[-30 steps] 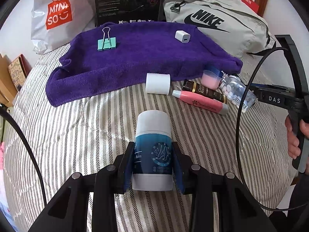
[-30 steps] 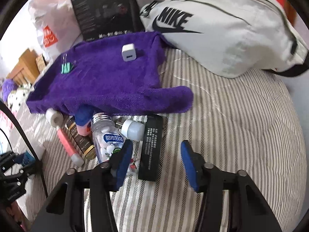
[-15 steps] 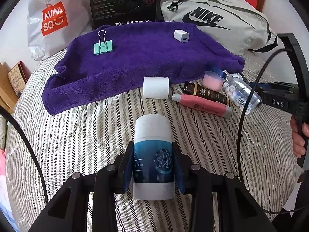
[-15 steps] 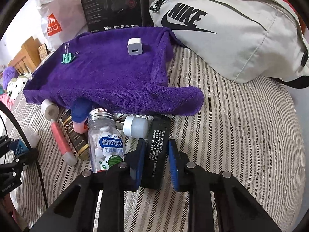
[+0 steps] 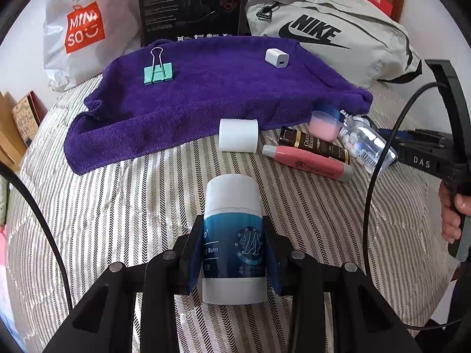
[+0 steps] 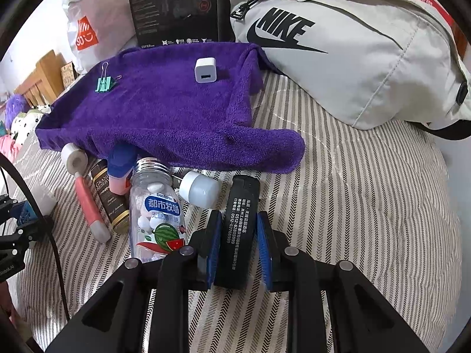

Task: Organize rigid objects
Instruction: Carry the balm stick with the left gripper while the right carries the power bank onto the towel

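Striped bedding (image 5: 123,206) carries everything, with a purple towel (image 5: 206,94) spread at the far side; a teal binder clip (image 5: 157,72) and a white charger cube (image 5: 276,58) sit on the towel, well apart. My left hand-held gripper (image 5: 234,253) pinches a blue-and-white balm stick (image 5: 232,235), pads pressed on its label, cap pointing toward the towel. My right hand-held gripper (image 6: 239,244) is clamped on a black lighter (image 6: 240,223) lying lengthwise on the bedding, just beside a clear candy bottle (image 6: 157,211) and a small white cap-shaped item (image 6: 200,189). Near the towel's front edge: a white cylinder (image 5: 238,135), a pink tube (image 5: 306,161) and a dark tube (image 5: 315,145), touching. Judgement: both grasps made, transfer pending. Next move calls for lifting each item clear and setting it on bare towel, without nudging the bottle. Both hand-held grippers are pitched steeply downward; my right hand (image 5: 454,214) shows at the left view's edge.
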A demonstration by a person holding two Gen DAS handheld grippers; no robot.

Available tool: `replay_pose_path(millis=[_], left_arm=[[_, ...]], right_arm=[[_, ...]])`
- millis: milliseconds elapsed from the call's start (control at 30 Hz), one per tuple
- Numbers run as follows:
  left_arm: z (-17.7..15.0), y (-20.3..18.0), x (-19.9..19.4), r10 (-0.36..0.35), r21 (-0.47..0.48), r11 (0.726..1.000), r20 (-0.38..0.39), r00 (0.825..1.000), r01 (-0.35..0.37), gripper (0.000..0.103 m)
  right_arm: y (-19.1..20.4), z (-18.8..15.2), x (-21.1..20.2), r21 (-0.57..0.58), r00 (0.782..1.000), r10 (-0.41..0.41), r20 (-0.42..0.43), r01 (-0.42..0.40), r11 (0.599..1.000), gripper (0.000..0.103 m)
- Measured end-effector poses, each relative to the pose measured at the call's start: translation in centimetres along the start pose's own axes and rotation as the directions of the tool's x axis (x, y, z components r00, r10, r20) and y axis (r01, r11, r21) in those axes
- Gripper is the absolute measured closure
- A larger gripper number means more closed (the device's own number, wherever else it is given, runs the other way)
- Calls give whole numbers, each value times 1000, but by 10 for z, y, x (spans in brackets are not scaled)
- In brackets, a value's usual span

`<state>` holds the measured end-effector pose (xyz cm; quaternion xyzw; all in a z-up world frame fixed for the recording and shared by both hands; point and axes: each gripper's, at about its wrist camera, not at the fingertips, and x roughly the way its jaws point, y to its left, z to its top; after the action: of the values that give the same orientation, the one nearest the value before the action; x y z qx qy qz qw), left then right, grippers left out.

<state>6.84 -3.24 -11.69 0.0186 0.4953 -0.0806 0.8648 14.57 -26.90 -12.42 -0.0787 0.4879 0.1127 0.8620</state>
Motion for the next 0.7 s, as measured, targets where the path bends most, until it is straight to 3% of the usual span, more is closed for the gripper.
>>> replay_pose_path(millis=[333,700], left_arm=[[4,11,-11,-31,-45,998,15,999,32,69],[26,24,-33,-39,-68,997,68,997,44,69]], right_arm=[[-6,-3,-12,4,999,-35,-26,35,999,80],[-12,11,-48,39,999,-6,32,4,999,80]])
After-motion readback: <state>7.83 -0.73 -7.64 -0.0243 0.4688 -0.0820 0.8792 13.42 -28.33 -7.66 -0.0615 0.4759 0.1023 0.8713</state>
